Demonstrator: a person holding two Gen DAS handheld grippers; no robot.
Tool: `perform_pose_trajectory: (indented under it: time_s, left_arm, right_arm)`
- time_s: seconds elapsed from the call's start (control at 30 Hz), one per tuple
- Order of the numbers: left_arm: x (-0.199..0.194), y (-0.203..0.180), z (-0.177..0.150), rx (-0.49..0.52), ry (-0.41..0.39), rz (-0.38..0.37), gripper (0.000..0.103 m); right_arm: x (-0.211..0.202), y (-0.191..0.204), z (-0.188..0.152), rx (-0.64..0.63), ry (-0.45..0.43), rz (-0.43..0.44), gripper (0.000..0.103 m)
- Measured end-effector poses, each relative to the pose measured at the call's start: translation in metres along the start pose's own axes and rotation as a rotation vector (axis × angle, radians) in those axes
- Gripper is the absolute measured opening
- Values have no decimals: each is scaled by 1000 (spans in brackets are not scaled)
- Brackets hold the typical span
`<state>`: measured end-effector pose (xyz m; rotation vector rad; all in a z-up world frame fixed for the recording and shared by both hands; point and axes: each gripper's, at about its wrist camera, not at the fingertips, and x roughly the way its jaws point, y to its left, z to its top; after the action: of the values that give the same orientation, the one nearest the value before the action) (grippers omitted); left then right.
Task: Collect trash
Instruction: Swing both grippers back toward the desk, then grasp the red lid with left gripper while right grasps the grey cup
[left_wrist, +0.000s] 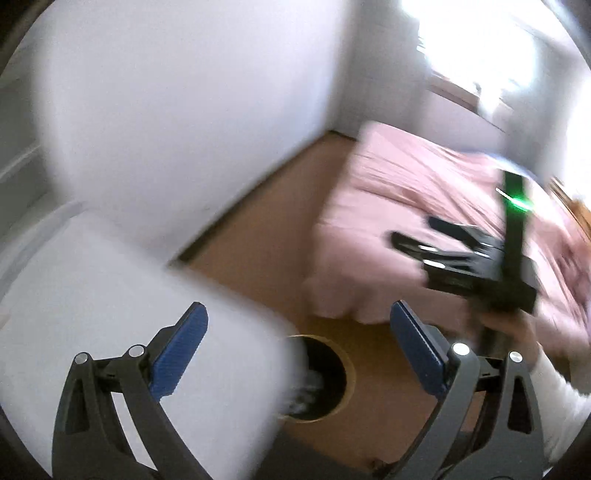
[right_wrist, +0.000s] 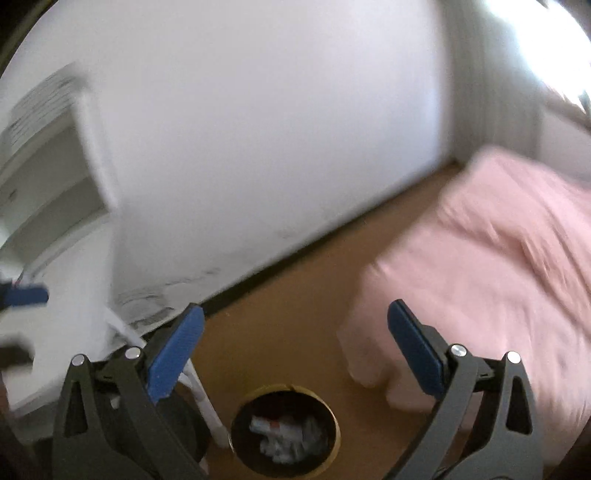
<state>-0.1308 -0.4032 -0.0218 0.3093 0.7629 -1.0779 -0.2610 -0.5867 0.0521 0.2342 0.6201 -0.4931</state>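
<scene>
On the floor between white tabletop (left_wrist: 110, 288) and pink bed (right_wrist: 498, 258), the round trash bin (right_wrist: 284, 432) already holds crumpled paper trash (right_wrist: 284, 434) — likely the drop-off point. Left hand-held gripper (left_wrist: 299, 354) and right hand-held gripper (right_wrist: 295, 356) both spread wide, empty — probably between pickups; frames motion-blurred.

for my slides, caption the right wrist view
Open right gripper above a trash bin holding crumpled litter.
</scene>
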Motion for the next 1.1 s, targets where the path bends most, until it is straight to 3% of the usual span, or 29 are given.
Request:
perform_pose_trajectory:
  time_s: [0.13, 0.27, 0.37, 0.47, 0.6, 0.8, 0.97, 1.1]
  left_arm:
    - [-51, 96, -32, -221, -2, 218, 96]
    - [-126, 192, -86, -483, -21, 450, 96]
    - [-171, 244, -123, -603, -10, 629, 96]
    - [-193, 279, -144, -686, 6, 704, 96]
    - [-208, 317, -141, -721, -3, 667, 96]
    - [-171, 354, -113, -654, 37, 597, 96]
    - [-140, 384, -106, -587, 96, 533, 96]
    - [-138, 395, -108, -584, 107, 497, 96]
  right_arm:
    - [26, 94, 29, -177, 21, 182, 96]
    - [46, 177, 43, -276, 60, 344, 96]
    - [54, 232, 48, -347, 90, 433, 96]
    - [60, 281, 51, -406, 129, 509, 96]
    - [70, 332, 48, -453, 179, 579, 96]
    - [98, 418, 52, -521, 241, 687, 95]
    - [127, 467, 57, -550, 312, 734, 81]
    - [150, 501, 59, -562, 362, 764, 77]
